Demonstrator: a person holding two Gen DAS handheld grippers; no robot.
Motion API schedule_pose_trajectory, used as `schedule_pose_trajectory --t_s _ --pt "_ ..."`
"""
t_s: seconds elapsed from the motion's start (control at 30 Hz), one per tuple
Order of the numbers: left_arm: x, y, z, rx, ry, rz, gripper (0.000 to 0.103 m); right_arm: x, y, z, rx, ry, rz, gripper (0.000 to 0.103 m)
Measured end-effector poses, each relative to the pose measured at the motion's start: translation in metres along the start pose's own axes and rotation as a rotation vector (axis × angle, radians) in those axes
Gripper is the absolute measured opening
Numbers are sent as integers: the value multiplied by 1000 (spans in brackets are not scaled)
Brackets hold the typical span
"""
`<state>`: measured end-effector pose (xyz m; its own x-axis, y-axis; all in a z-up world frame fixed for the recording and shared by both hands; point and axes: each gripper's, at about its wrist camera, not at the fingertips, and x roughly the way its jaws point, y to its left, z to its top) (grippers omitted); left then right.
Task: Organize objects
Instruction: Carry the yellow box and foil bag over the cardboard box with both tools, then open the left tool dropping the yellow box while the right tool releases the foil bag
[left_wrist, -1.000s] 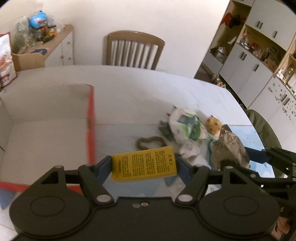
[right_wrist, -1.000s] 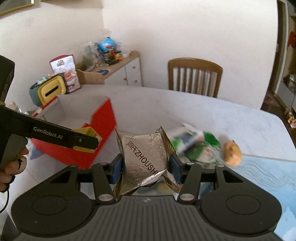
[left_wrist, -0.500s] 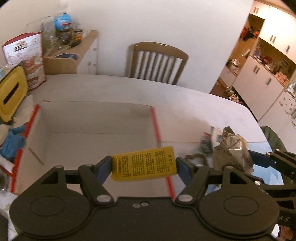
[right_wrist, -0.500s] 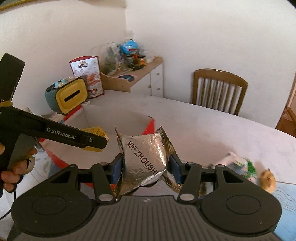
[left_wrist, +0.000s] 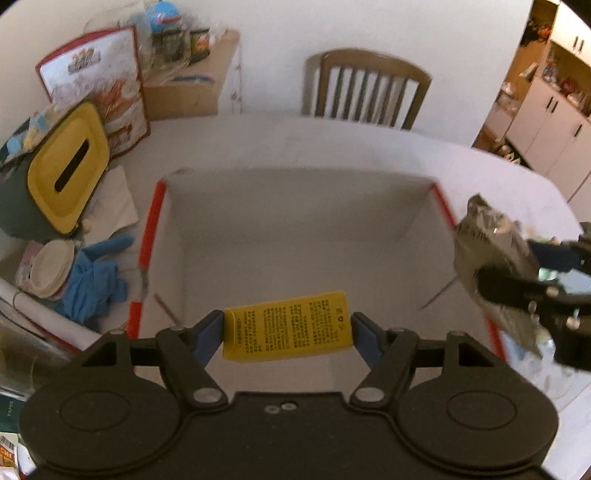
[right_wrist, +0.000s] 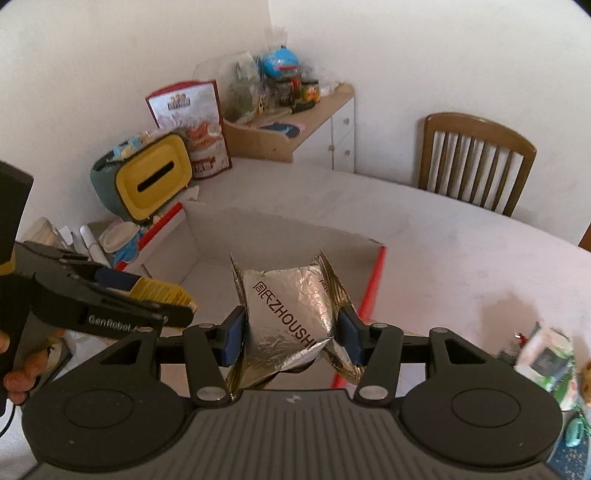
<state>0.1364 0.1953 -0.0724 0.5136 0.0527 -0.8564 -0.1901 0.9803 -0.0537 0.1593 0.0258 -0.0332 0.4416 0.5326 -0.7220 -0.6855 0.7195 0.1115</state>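
My left gripper (left_wrist: 287, 328) is shut on a small yellow box (left_wrist: 286, 325) with black print, held above the inside of an open red-edged cardboard box (left_wrist: 295, 236). My right gripper (right_wrist: 291, 332) is shut on a crinkled silver foil pouch (right_wrist: 288, 306) and hovers over the same cardboard box (right_wrist: 280, 230) near its right wall. From the right wrist view, the left gripper (right_wrist: 162, 302) with the yellow box (right_wrist: 159, 291) sits at the left. The foil pouch (left_wrist: 491, 243) shows at the right edge of the left wrist view.
A yellow-lidded tissue holder (left_wrist: 66, 170), blue gloves (left_wrist: 96, 277) and a stack of paper plates (left_wrist: 51, 267) lie left of the box. A snack bag (right_wrist: 188, 122) and side cabinet (right_wrist: 295, 129) stand behind. A wooden chair (right_wrist: 476, 162) is at the far side. Loose packets (right_wrist: 546, 362) lie at right.
Both grippers have swung left, from the pile of loose items to over the cardboard box, each keeping its item. The box now fills the middle of both views.
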Motion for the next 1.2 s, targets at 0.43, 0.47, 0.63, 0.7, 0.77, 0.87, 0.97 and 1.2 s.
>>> schedule_pose_trajectory --t_s 0.43,0.47,0.63,0.7,0.77,0.87,0.97,1.2 --pt "46 8 0 131 127 72 69 94 16 6 -33 165 20 53" --pt "46 6 1 146 124 75 60 101 16 6 -30 181 22 53" --pt "53 -5 1 211 134 69 50 120 20 1 -67 222 15 53" --pt "59 -5 0 216 157 71 50 125 22 1 -70 240 11 53" --pt "63 -2 -1 206 172 62 50 131 22 -1 -70 266 7 54" --pt "63 1 -2 197 175 59 50 136 24 -4 -83 289 2 54" --pt "63 3 -2 190 173 50 51 136 23 -4 -81 299 5 54" --pt "62 11 -2 152 173 42 53 128 27 0 -88 286 31 60"
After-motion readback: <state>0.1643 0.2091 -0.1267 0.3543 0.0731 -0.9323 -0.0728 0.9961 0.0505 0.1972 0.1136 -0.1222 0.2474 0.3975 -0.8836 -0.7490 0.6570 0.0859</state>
